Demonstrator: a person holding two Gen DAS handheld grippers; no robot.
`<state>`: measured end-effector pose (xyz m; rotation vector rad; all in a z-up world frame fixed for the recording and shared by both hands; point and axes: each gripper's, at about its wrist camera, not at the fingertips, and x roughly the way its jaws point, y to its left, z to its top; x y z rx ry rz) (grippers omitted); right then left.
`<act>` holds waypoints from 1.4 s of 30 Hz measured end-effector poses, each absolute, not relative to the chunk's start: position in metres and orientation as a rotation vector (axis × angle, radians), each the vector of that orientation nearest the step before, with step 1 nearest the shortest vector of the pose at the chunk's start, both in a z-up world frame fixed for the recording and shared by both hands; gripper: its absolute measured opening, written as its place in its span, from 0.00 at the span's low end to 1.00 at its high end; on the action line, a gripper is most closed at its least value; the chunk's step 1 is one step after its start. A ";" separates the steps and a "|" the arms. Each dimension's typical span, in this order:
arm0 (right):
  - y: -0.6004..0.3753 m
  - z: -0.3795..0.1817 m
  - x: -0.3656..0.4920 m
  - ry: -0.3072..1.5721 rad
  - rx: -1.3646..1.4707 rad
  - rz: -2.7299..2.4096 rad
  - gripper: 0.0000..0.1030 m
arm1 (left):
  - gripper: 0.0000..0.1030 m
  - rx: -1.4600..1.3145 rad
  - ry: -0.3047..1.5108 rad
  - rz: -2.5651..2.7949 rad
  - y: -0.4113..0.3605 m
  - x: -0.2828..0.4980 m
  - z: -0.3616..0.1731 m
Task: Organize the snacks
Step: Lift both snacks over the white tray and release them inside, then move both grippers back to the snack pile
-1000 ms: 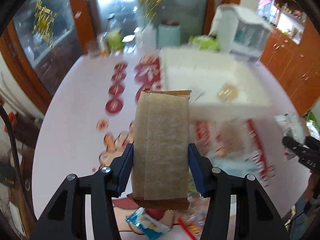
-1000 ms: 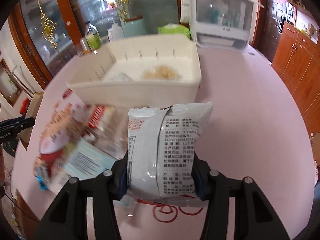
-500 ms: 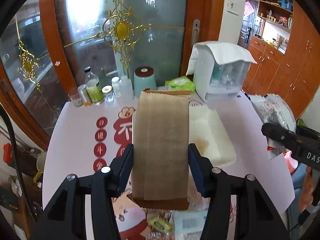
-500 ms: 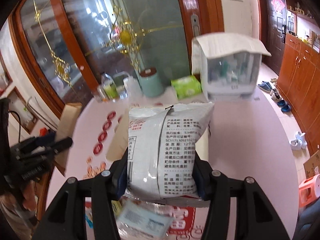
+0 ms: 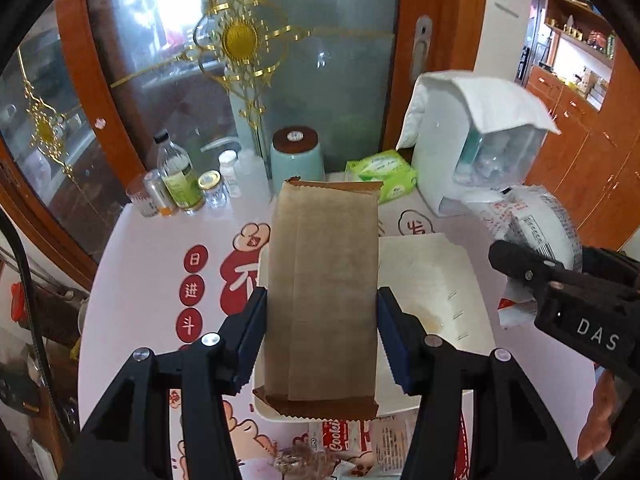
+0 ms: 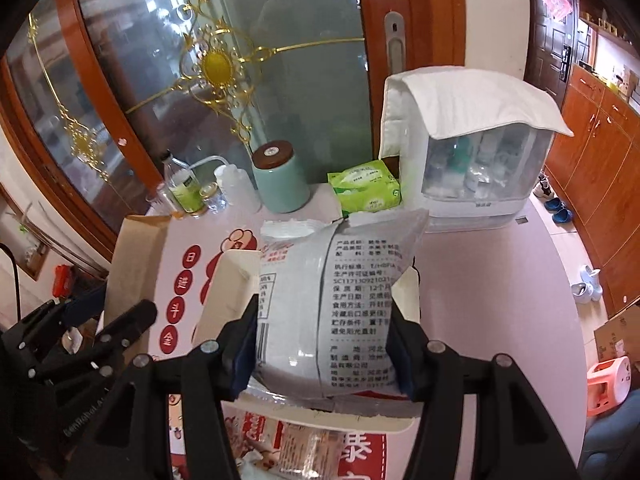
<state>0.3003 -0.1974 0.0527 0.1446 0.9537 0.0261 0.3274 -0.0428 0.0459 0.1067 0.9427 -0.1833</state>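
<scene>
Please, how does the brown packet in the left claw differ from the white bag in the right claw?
The brown packet is plain, without visible print; the white bag carries lines of black text. The brown packet looks flat and long with straight sides; the white bag looks puffier and wider, its sides bulging. Shared: each stands on end between the pads of its claw, left claw and right claw, above the white bin.

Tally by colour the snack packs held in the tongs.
Brown pack, gripped in the left tongs: 1
White printed pack, between the pads of the right tongs, whose jaws have just been opening: 1
Total: 2
</scene>
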 end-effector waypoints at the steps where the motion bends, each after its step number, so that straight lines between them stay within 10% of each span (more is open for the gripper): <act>1: -0.196 0.049 0.305 0.954 0.138 0.020 0.57 | 0.57 0.110 0.956 -0.190 -0.047 0.332 0.039; 5: -0.195 0.035 0.318 0.956 0.140 0.009 0.63 | 0.94 0.130 0.957 -0.196 -0.057 0.335 0.020; 42: -0.177 0.061 0.250 0.861 0.137 -0.043 0.64 | 0.95 0.066 0.726 -0.216 -0.034 0.244 0.073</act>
